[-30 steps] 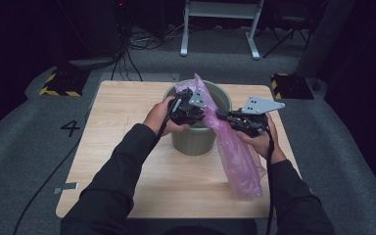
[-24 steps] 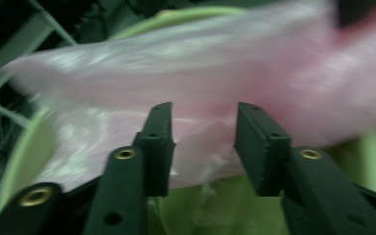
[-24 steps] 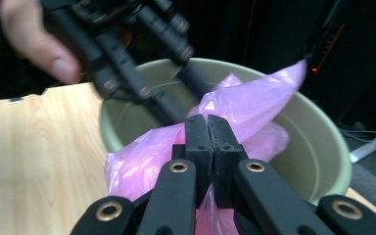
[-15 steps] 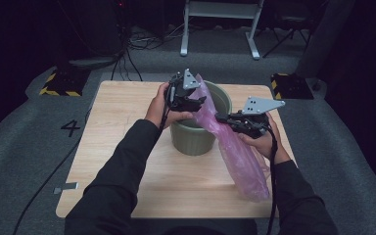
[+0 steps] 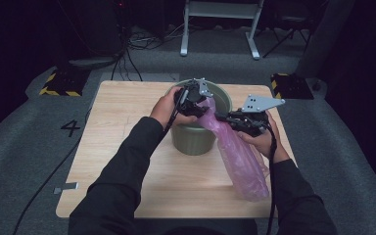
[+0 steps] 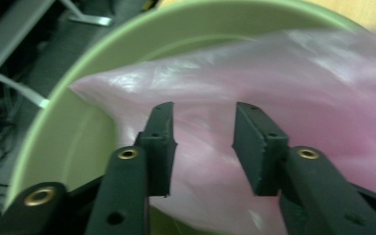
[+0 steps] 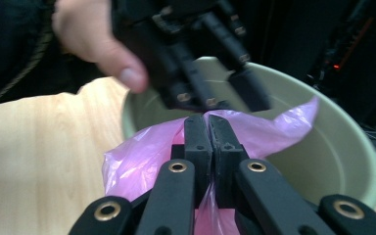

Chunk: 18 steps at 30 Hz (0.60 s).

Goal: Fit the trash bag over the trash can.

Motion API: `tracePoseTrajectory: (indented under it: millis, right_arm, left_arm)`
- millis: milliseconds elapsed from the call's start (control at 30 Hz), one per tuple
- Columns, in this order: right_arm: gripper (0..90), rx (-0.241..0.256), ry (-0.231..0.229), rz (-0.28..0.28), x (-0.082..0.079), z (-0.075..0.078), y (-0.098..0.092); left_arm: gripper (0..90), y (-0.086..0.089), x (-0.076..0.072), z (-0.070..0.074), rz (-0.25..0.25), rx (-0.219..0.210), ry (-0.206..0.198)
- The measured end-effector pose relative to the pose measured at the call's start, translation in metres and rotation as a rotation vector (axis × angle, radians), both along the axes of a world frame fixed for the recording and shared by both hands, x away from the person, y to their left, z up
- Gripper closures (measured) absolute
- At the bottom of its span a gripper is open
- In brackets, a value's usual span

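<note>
Right tool [image 7: 208, 125] is clamped tight on the pink bag [image 5: 240, 156], jaws fully together on a pinch of film near its top end, which lies over the green bucket [image 5: 196, 139] rim; the rest of the bag hangs down outside onto the bench [image 5: 122, 147]. Left tool [image 6: 203, 142] hangs over the bucket mouth, jaws parted with bag film between them, gripping nothing.

The bag [image 5: 240, 156] is thin pink plastic film, glossy and wrinkled. The green bin [image 5: 194, 139] looks like smooth, matt plastic. The table [image 5: 122, 142] has a light, matt wood surface.
</note>
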State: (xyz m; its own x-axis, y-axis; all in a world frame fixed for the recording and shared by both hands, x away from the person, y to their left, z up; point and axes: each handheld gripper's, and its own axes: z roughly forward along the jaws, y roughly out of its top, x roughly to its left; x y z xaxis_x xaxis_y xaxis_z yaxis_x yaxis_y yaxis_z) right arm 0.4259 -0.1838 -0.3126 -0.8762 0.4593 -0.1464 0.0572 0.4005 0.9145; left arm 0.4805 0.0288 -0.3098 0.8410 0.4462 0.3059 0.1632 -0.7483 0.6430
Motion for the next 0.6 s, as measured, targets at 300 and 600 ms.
tracePoseTrajectory:
  millis: [300, 600]
  right_arm:
    - [87.6, 0.026, 0.007, -0.068, 0.014, 0.003, 0.005]
    - [87.1, -0.007, 0.058, -0.085, 0.033, 0.003, 0.018]
  left_arm:
    - [58.8, 0.013, -0.004, 0.003, -0.007, 0.009, 0.003]
    - [43.1, 0.027, -0.018, 0.003, -0.063, -0.116, -0.011]
